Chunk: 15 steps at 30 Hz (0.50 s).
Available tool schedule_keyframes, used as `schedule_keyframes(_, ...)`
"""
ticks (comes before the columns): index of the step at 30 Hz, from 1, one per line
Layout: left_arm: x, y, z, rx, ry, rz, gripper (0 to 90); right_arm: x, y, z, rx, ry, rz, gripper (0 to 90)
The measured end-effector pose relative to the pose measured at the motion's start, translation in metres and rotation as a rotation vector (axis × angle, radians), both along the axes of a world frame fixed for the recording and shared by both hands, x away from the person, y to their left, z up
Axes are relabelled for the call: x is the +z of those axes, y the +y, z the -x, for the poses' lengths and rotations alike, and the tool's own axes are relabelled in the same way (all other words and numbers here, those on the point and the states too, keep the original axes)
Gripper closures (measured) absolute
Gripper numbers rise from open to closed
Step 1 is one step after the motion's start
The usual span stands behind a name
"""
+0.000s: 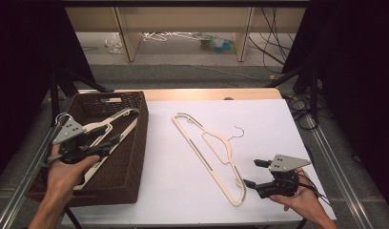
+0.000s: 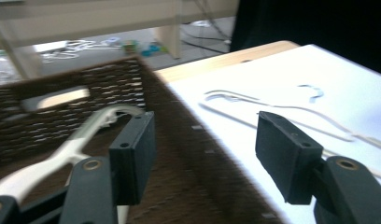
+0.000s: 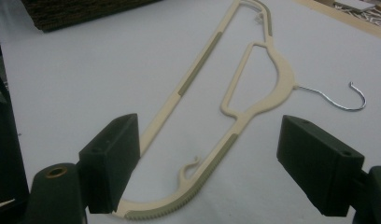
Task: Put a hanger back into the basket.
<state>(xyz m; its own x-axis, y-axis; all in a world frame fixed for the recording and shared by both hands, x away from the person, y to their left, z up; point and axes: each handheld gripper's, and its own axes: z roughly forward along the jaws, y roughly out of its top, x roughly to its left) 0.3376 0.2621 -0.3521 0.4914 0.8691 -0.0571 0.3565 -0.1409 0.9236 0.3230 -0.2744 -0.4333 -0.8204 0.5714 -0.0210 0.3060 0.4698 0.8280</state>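
Seemingly, hangers are being gathered into the wicker basket (image 1: 130, 157). One cream hanger (image 1: 104, 128) is already lain inside it, under the left tool (image 1: 107, 145), whose jaws are spread wide and empty. A second hanger (image 1: 209, 155) is laid flat on the white tabletop (image 1: 173, 191), its near end just beside the right tool (image 1: 252, 172), likewise held wide. A closing grip on that end is probably called for next.

Lab-like workroom; black curtains (image 1: 25, 57), loose floor cables (image 1: 271, 45), white-topped table (image 1: 183, 191)
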Motion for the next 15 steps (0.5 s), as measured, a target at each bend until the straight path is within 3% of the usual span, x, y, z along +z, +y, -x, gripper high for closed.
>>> schedule_keyframes(1,-0.001,-0.011,0.003,-0.028,-0.008,0.009,36.5,0.0,0.0,0.0,-0.002,0.001,0.0,22.3)
schedule_keyframes(6,-0.004,-0.03,0.01,-0.092,-0.02,0.01,31.9,-0.001,0.0,-0.001,0.002,0.008,-0.005,22.2)
schedule_keyframes(7,-0.005,-0.04,0.012,-0.131,-0.033,0.006,30.8,-0.001,0.0,-0.001,-0.003,0.006,-0.006,22.2)
schedule_keyframes(15,-0.015,-0.073,0.024,-0.205,-0.073,0.029,24.8,-0.002,0.0,-0.001,-0.011,-0.003,-0.015,22.0)
